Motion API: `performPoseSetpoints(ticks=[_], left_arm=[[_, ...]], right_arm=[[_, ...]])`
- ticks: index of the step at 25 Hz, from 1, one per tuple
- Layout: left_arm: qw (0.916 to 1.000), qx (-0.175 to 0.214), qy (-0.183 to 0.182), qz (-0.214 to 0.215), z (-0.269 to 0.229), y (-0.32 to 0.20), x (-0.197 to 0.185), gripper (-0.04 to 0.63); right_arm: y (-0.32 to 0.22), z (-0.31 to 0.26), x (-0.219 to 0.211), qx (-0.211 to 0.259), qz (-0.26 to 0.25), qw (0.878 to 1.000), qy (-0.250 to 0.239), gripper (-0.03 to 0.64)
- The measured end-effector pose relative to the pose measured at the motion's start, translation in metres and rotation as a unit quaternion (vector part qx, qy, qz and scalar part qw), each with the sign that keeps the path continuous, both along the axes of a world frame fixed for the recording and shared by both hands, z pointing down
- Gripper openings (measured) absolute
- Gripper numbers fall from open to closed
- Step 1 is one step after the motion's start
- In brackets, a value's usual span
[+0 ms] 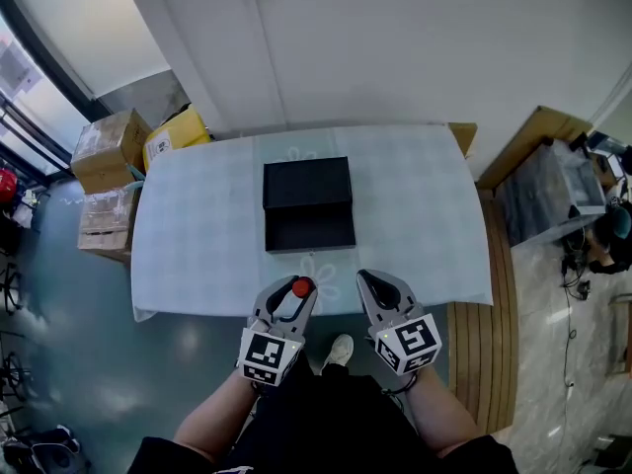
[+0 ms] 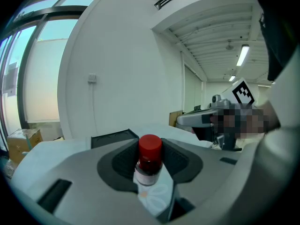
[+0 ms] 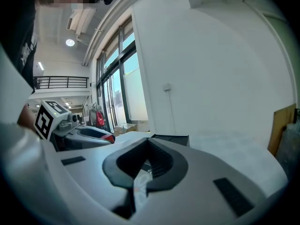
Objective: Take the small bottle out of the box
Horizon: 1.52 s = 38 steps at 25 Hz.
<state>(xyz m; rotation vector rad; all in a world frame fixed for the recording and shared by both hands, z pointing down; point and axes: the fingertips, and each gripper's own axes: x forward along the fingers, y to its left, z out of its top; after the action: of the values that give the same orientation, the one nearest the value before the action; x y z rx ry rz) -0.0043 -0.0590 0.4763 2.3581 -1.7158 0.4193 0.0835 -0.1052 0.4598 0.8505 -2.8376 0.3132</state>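
Head view: left gripper clamps small bottle.

The table is covered by a pale checked cloth with faint flower prints. A black box lies open at its middle.

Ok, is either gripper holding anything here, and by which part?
The left gripper holds the small bottle by its body just below the red cap, jaws closed on it. The right gripper is shut and empty.
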Motion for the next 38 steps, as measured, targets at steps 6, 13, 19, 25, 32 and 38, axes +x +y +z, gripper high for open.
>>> performPoseSetpoints(ticks=[6,13,19,25,32,38], left_arm=[[0.9999,-0.003,-0.004,-0.011,-0.005,0.016,-0.024,0.160],[1.0000,0.001,0.000,0.000,-0.009,0.029,-0.060,0.160],[0.9997,0.005,0.006,0.025,-0.013,0.046,-0.091,0.160],[0.9986,0.005,0.019,0.050,-0.010,0.064,-0.105,0.160],[0.9963,0.001,0.026,0.082,-0.003,0.084,-0.118,0.160],[0.9937,0.003,0.030,0.108,-0.004,0.095,-0.119,0.160]], right_arm=[[0.008,0.004,-0.022,-0.008,-0.008,1.000,-0.002,0.023],[0.023,0.005,-0.057,-0.013,0.004,1.000,0.001,0.023],[0.044,-0.001,-0.085,-0.010,0.027,1.000,0.006,0.023],[0.068,0.000,-0.094,-0.010,0.057,0.998,0.015,0.023],[0.096,0.003,-0.105,-0.008,0.090,0.996,0.021,0.023],[0.116,0.005,-0.107,-0.009,0.110,0.994,0.028,0.023]])
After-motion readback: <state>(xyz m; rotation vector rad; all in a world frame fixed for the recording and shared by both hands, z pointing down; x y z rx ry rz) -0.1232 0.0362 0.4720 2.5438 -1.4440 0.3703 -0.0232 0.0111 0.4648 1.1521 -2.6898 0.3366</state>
